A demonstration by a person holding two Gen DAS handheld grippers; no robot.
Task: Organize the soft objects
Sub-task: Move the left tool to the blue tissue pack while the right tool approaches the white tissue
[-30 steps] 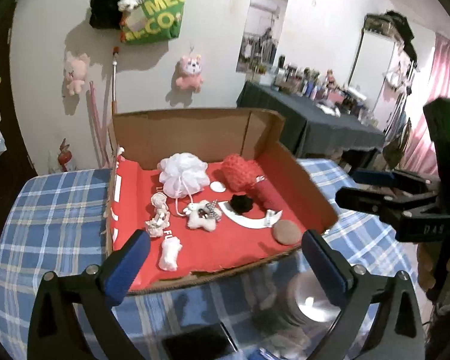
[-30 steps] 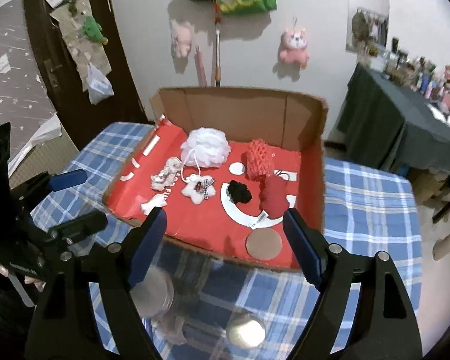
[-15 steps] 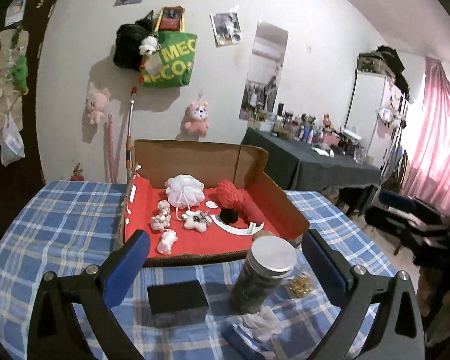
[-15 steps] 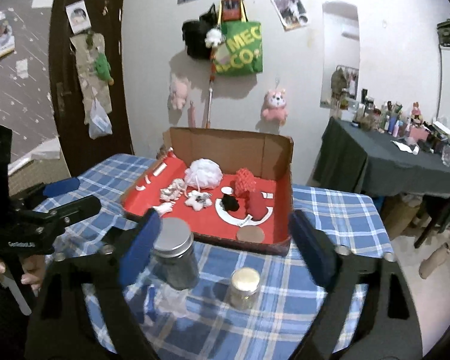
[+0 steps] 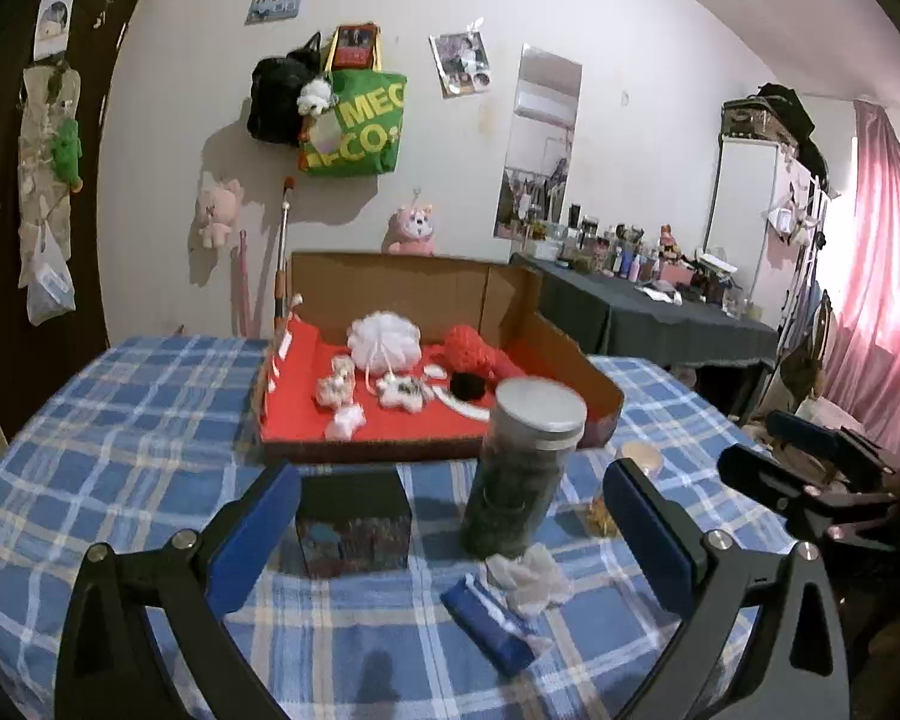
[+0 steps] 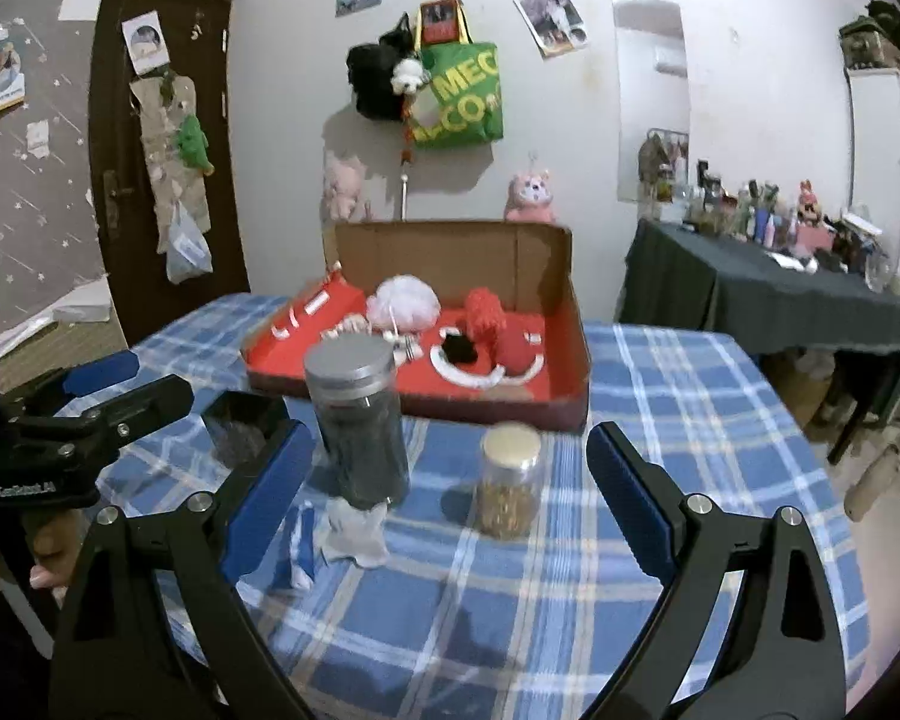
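A cardboard box with a red floor (image 5: 294, 426) (image 6: 576, 324) stands at the far side of the blue plaid table. In it lie a white mesh pouf (image 5: 384, 341) (image 6: 408, 303), a red knitted piece (image 5: 474, 348) (image 6: 489, 315), a black pompom (image 5: 468, 384) (image 6: 459, 349) and small white plush toys (image 5: 399, 390). My left gripper (image 5: 450, 534) is open and empty, low over the near table. My right gripper (image 6: 447, 492) is open and empty beside it. A white soft scrap (image 5: 528, 576) (image 6: 357, 531) lies by the tall jar.
A tall dark jar with a silver lid (image 5: 525, 474) (image 6: 357, 414), a small gold-lidded jar (image 6: 508, 480), a black box (image 5: 354, 522) (image 6: 243, 426) and a blue packet (image 5: 489, 624) stand on the table (image 5: 120, 420) before the cardboard box. A dark side table (image 6: 768, 288) is at right.
Both grippers have pulled back and down from over the box to the near table edge. The jars, black box and scrap have come into view. Both stay open.
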